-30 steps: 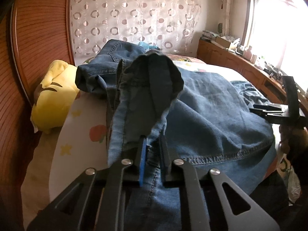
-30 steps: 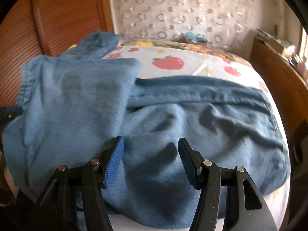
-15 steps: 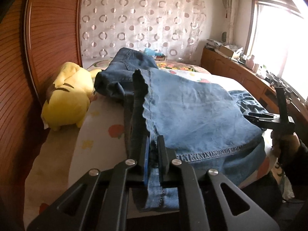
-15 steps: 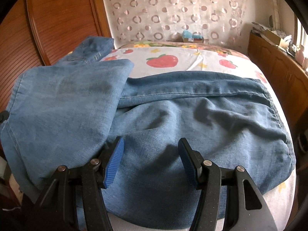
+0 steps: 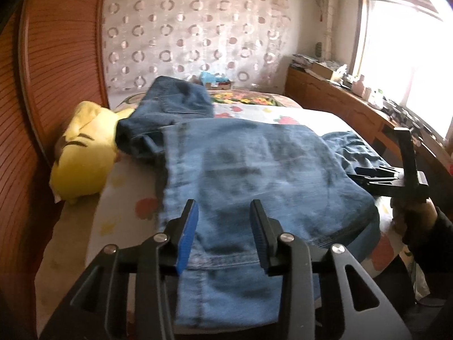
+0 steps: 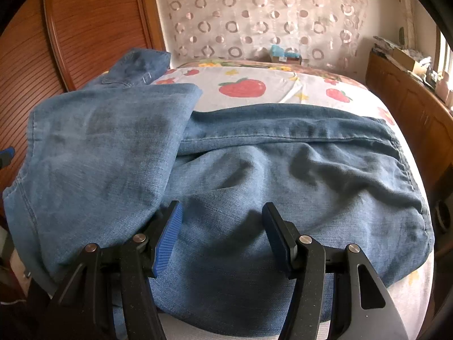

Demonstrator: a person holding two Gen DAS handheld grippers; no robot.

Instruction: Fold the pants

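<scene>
Blue denim pants (image 5: 254, 175) (image 6: 283, 170) lie across the bed, one leg folded back flat over the rest. My left gripper (image 5: 223, 212) hovers just above the folded leg's hem; its jaws are opening and the cloth lies below them, not pinched. My right gripper (image 6: 222, 212) stands open over the middle of the pants with nothing between its fingers. From the left wrist view, the right gripper (image 5: 368, 174) shows at the right edge of the pants, held by a hand in a dark sleeve (image 5: 427, 226).
A yellow plush toy (image 5: 85, 158) lies left of the pants against the wooden headboard (image 5: 56, 70). The bedsheet (image 6: 254, 85) has strawberry prints. A wooden cabinet (image 5: 339, 104) with clutter runs along the right under a bright window. A patterned curtain (image 6: 254, 14) hangs behind.
The left gripper held a raised fold of the pant leg, lowered it flat onto the pants, then let go and its jaws parted. The right gripper kept still and open.
</scene>
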